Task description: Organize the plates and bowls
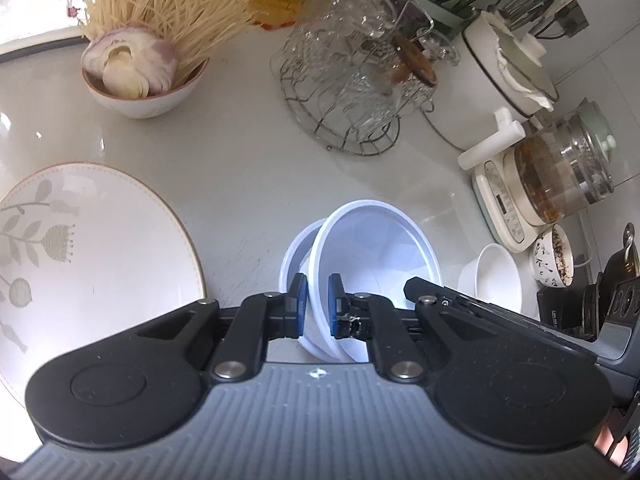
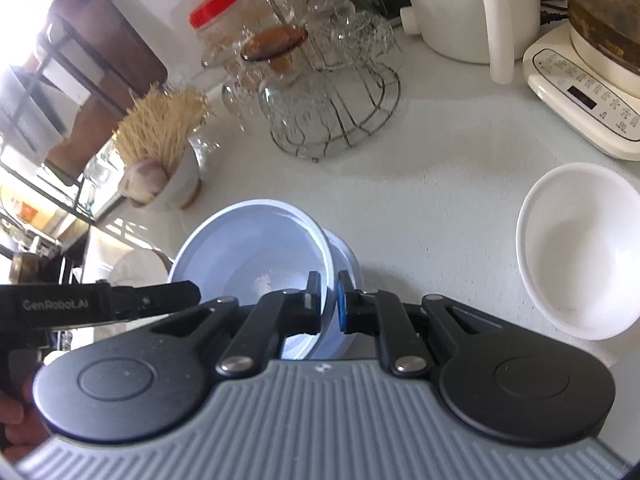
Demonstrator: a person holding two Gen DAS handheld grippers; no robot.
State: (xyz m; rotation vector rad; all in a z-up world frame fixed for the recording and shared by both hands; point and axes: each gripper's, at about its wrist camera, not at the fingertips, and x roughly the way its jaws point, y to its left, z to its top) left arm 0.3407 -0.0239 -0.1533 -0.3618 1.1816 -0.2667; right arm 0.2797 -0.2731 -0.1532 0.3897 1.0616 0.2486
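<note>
Both grippers hold a pale blue bowl (image 1: 376, 248) (image 2: 256, 248), tilted, just above the white counter. My left gripper (image 1: 317, 304) is shut on the bowl's left wall. My right gripper (image 2: 329, 300) is shut on its right rim. A second pale blue bowl (image 1: 294, 252) (image 2: 350, 258) sits right under it, only its edge showing. A large leaf-patterned plate (image 1: 100, 260) lies flat to the left. A white bowl (image 1: 494, 276) (image 2: 580, 248) stands to the right.
A bowl of dry noodles and garlic (image 1: 140, 92) (image 2: 176, 184) sits at the back left. Behind the bowls stands a wire rack of glasses (image 1: 352, 92) (image 2: 332, 112). A white pot (image 1: 492, 92), a glass kettle on its base (image 1: 560, 176) and a patterned cup (image 1: 554, 256) crowd the right.
</note>
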